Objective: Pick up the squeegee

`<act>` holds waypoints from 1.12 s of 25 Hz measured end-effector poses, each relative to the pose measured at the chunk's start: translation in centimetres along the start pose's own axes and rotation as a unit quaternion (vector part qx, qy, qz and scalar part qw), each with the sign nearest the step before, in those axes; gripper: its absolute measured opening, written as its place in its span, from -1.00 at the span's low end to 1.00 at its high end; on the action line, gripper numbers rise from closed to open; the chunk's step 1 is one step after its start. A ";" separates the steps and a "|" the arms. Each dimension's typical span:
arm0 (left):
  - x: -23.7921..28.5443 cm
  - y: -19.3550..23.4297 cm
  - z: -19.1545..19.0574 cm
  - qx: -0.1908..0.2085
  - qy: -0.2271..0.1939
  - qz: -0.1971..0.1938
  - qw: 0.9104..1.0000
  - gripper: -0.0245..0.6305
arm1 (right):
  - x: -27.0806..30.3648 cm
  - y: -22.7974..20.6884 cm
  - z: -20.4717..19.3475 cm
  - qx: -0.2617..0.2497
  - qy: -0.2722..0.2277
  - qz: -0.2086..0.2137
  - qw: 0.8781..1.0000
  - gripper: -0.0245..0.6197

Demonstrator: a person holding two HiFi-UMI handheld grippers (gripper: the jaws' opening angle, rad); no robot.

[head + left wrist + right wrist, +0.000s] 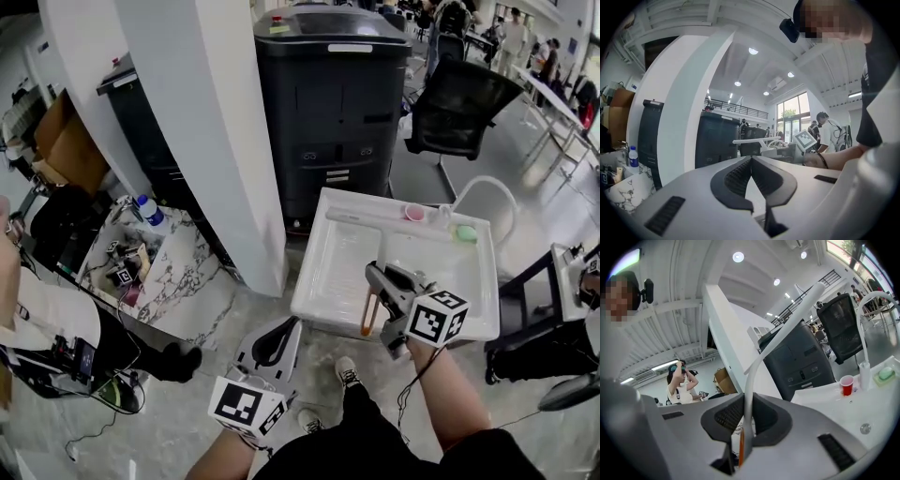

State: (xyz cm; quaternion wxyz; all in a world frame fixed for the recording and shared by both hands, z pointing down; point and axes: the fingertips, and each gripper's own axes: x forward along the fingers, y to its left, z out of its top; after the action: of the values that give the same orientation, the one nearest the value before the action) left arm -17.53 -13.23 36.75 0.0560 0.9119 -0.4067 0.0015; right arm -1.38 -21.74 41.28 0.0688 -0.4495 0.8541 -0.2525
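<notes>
Currently clamping the squeegee (761,357) by its thin white shaft in the jaws of the right gripper (746,401), pressing it from both sides and holding it over the front of the white basin (328,281), apparently clear of it. Holding the jaws of the left gripper (751,161) closed on nothing. Risking, by judgement, the narrow shaft pivoting or slipping, and its long end striking the red cup (846,384) or green sponge (886,373). Counting: one squeegee, two grippers, one basin, one cup, one sponge.
</notes>
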 end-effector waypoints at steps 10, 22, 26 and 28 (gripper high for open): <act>-2.8 -4.6 1.4 -0.006 -0.008 -0.055 0.998 -0.87 | -9.0 6.9 0.8 -0.044 -0.044 -0.018 0.998 -0.75; -1.6 -12.2 1.7 -0.006 -0.009 -0.068 0.998 -0.87 | -17.9 9.3 1.6 -0.121 -0.056 -0.007 0.991 -0.75; -1.0 -15.7 1.3 -0.011 -0.002 -0.054 0.998 -0.87 | -21.0 8.9 2.1 -0.122 -0.055 0.011 0.991 -0.75; -0.7 -17.6 1.0 -0.008 -0.002 -0.052 0.999 -0.86 | -22.5 8.5 2.3 -0.121 -0.057 0.018 0.991 -0.75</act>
State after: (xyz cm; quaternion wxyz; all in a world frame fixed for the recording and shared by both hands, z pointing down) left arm -5.01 -1.19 33.91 0.0626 0.9312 -0.3591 -0.0063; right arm 6.38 -0.57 32.70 0.0667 -0.4528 0.8810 -0.1197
